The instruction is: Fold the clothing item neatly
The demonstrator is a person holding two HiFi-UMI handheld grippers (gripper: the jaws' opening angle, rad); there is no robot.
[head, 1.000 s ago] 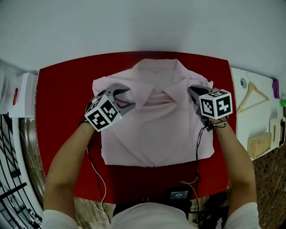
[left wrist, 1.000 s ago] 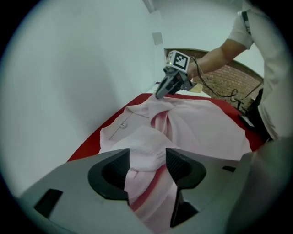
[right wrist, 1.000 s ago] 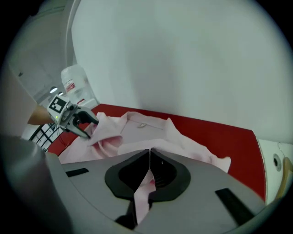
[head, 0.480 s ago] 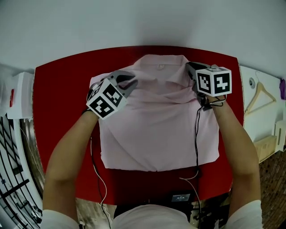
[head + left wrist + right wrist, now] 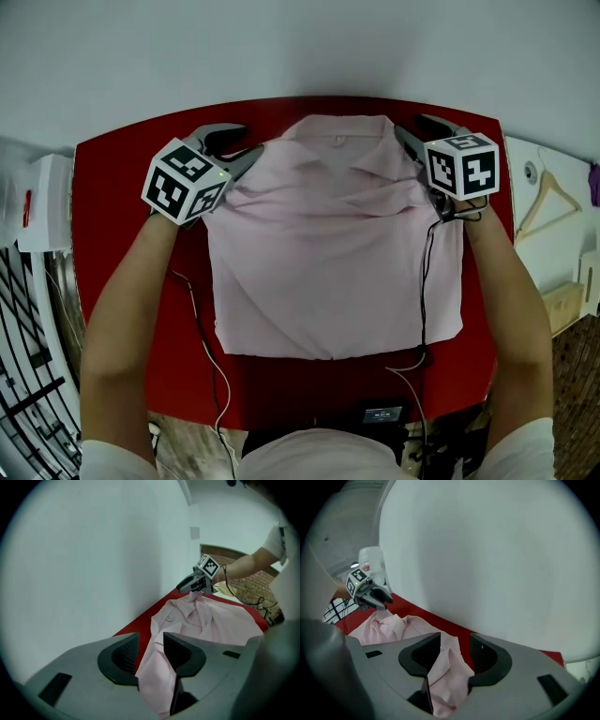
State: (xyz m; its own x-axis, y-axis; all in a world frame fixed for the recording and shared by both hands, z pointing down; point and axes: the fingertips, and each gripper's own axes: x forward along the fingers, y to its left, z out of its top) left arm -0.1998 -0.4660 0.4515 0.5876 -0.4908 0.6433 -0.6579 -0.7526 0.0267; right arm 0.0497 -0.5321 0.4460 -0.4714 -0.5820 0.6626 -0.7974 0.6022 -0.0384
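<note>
Shirt [image 5: 333, 262] lies flat on red desk [image 5: 131, 281], collar at far edge. Left tongs [image 5: 236, 143] and right tongs [image 5: 422, 131] at the shoulders, both spread and just opening, cloth slack between them. Step: likely letting go. Next probably needs a fresh pinch to halve the body.

I'm looking at a red worktop [image 5: 131, 281] with a curved far edge. A pink shirt [image 5: 337, 272] lies flat on it, collar toward the far edge and hem toward the near edge, with rumpled cloth at both shoulders. Bare red shows along the left and near edges. One thin cable [image 5: 201, 323] trails toward the near-left corner. A second cable [image 5: 422, 281] crosses the shirt near the right edge.
</note>
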